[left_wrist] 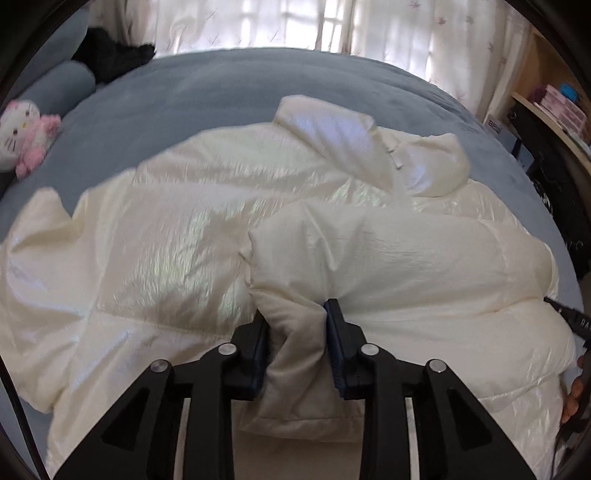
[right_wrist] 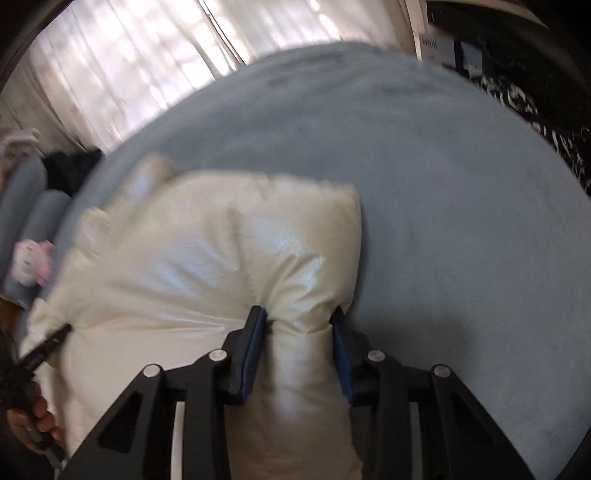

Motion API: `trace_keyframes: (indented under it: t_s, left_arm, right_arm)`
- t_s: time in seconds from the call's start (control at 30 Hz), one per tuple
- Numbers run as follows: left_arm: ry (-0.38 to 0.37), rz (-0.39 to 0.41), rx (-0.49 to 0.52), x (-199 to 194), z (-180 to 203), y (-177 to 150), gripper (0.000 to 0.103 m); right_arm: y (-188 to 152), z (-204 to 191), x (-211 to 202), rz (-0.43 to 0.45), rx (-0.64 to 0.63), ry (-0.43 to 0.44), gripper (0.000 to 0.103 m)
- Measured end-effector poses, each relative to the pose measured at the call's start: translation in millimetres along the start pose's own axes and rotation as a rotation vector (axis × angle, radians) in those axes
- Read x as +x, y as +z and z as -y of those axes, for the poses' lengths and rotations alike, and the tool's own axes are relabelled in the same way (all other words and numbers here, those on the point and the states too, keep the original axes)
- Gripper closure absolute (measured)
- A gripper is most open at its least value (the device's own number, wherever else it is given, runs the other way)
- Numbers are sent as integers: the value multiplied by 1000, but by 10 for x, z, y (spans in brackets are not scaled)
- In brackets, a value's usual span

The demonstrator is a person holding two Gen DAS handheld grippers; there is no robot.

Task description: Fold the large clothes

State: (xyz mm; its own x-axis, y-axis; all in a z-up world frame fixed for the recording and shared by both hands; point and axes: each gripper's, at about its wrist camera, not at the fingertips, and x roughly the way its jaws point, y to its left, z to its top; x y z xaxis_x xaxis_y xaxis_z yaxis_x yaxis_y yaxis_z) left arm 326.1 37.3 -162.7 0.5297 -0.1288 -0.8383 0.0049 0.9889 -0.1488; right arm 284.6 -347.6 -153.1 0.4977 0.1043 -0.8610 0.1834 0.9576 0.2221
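On blue bed [left_wrist: 229,85], cream puffer jacket [left_wrist: 177,236] is lying spread; you're pinching its padded hem w/ left gripper [left_wrist: 295,343] & right gripper [right_wrist: 299,350]. Risk: slick shell slipping out mid-fold.

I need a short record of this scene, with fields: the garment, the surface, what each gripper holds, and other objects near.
garment: cream puffer jacket, spread out, one part folded over its body
surface: blue-grey bed
left gripper: shut on a padded fold of the jacket
right gripper: shut on another padded part of the jacket
other objects: pink and white plush toy at the bed's edge; white curtains behind the bed
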Motion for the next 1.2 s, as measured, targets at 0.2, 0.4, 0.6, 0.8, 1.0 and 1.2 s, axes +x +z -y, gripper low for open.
trace_keyframes:
  t_s: [0.2,0.4,0.6,0.8,1.0,1.2]
  left_arm:
    - [30,89,-3,-446,-14,-7,75]
    - [-93,179,61,-795,326,-17,74]
    - [-50,27,129,-273,799,-204,74]
    - [-9,2,104,-139,609,-356,74]
    - [-1,7,121,-217,519,-397,74]
    - [16,-3,101,-343,555,-419,69]
  right_arm:
    - [-37,-190,-588,112,-63,-87,59]
    - [-162,-843,-852,184,-242,-35,59]
    - [-365,-1348,-483,83,-313,43,59]
    - [-410,-949,-247,70,-289,-123,61]
    - [-336,-482,-309,63,-195,-179,56]
    - [-403,-473,-502,65,-142,-132,55]
